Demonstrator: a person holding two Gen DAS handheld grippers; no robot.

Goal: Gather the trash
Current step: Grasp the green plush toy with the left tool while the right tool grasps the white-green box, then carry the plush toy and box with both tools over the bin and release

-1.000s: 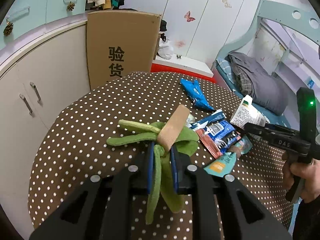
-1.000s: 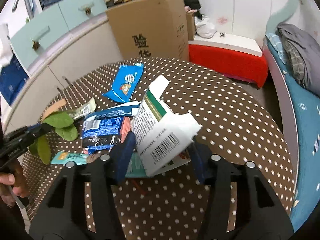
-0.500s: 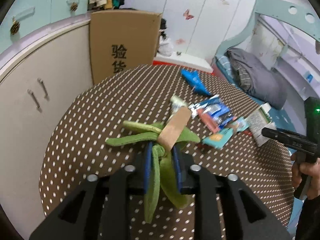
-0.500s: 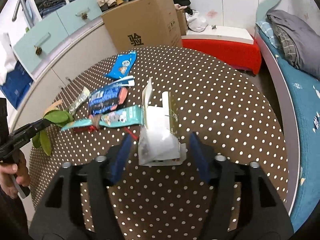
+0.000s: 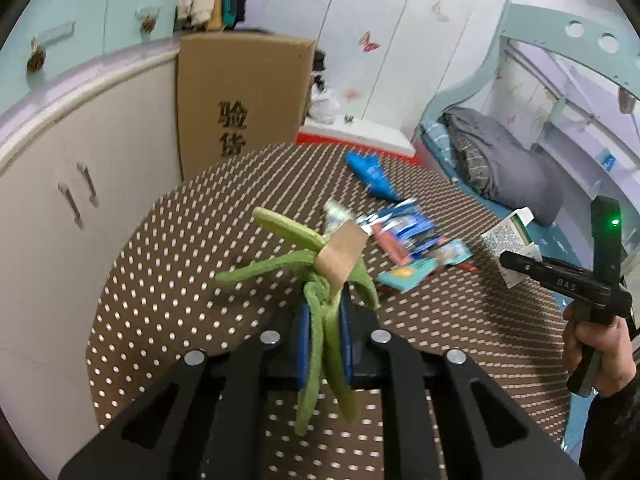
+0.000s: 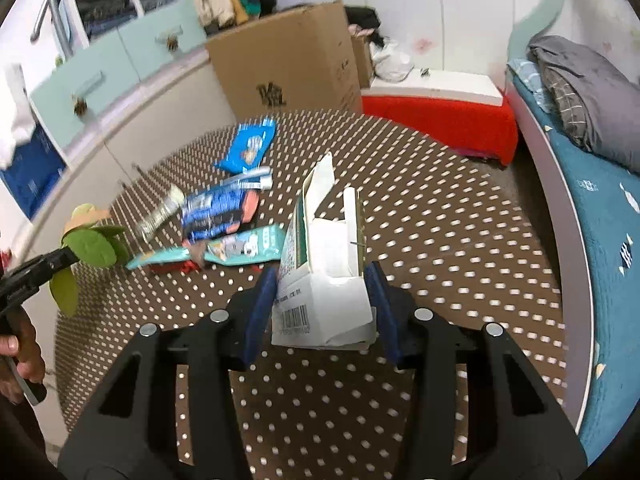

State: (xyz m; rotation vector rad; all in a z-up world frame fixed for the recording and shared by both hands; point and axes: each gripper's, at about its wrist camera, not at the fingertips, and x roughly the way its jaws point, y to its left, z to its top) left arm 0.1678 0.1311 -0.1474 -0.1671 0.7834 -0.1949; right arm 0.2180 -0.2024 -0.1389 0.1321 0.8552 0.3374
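Observation:
My left gripper is shut on a bundle of green leaves wrapped with a tan band, and holds it above the brown polka-dot table. The jaws of my right gripper are closing, and both blue pads press on a white and green carton with an open flap, lifted off the cloth. On the table lie a bright blue wrapper, dark blue packets and a teal wrapper. Each view shows the other gripper at its edge, held by a hand.
A tall cardboard box stands behind the table beside cream cabinets. A red and white bench is at the back. A blue bed with a grey blanket runs along the right.
Both grippers have drawn back and up from the table. The carton turned upright in the right gripper, whose jaws widened and then closed on it. The left still grips the leaves.

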